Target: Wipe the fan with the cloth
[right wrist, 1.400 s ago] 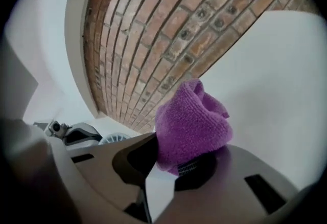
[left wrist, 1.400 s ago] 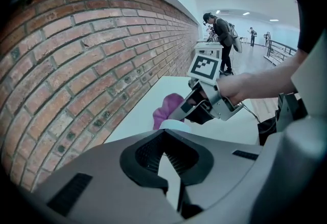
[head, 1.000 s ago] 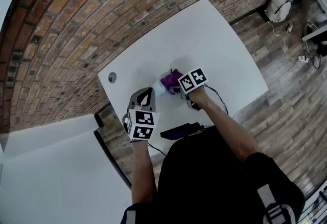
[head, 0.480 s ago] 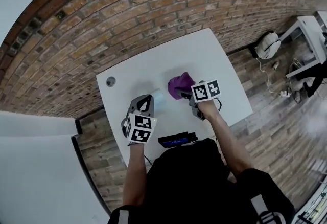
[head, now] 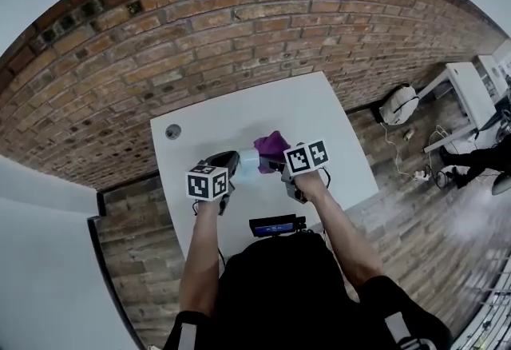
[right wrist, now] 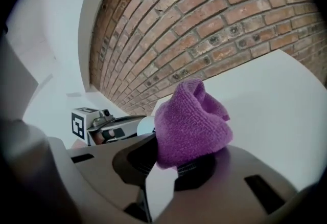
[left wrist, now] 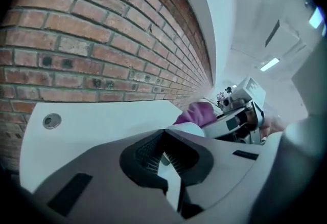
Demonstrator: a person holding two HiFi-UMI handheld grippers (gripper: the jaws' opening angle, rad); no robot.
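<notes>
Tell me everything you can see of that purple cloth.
The cloth is purple with a looped, towel-like weave and looks soft. It is bunched into a rounded lump, with one folded corner poking sideways. The right gripper pinches its lower edge, so it stands up out of the jaws. In the head view it sits close beside the pale fan; whether they touch I cannot tell.

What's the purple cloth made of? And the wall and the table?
The purple cloth looks like soft terry or microfibre: fuzzy looped nap, limp folds. The wall is bare brick, rough and matt, with mortar lines. The table has a smooth white top, maybe laminate or painted board; I can't tell which.
</notes>
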